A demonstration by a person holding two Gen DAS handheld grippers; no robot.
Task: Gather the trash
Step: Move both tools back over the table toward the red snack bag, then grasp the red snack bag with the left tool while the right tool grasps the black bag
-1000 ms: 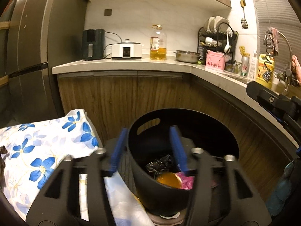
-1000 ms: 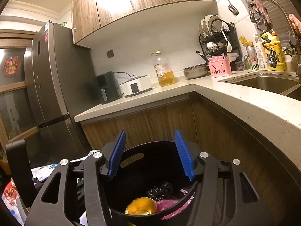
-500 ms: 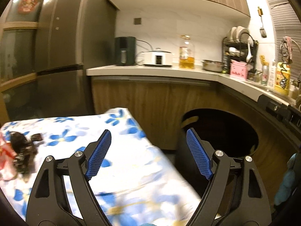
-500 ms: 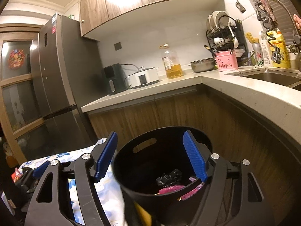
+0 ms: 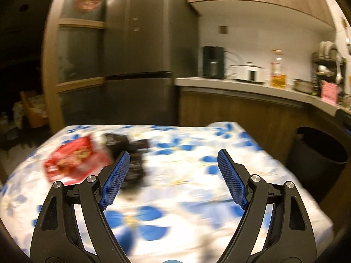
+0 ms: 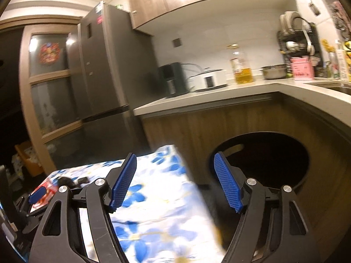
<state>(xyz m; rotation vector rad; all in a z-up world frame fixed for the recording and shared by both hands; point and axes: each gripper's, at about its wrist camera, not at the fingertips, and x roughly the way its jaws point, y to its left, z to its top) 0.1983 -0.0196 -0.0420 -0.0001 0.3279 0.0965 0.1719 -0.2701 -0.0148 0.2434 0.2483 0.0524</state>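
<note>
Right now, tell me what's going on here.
A person is clearing trash with two handheld grippers. Both the left gripper and right gripper are open and empty. A red wrapper and black trash lie on the floral table; the black bin stands beside it.

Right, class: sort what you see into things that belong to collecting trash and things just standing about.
Job: red wrapper; black crumpled trash; black bin; left gripper; right gripper.

Standing about: oil bottle; rice cooker; fridge; dish rack.

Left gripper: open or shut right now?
Open. The left gripper has its blue pads spread wide over the flowered tablecloth, with nothing between them.
</note>
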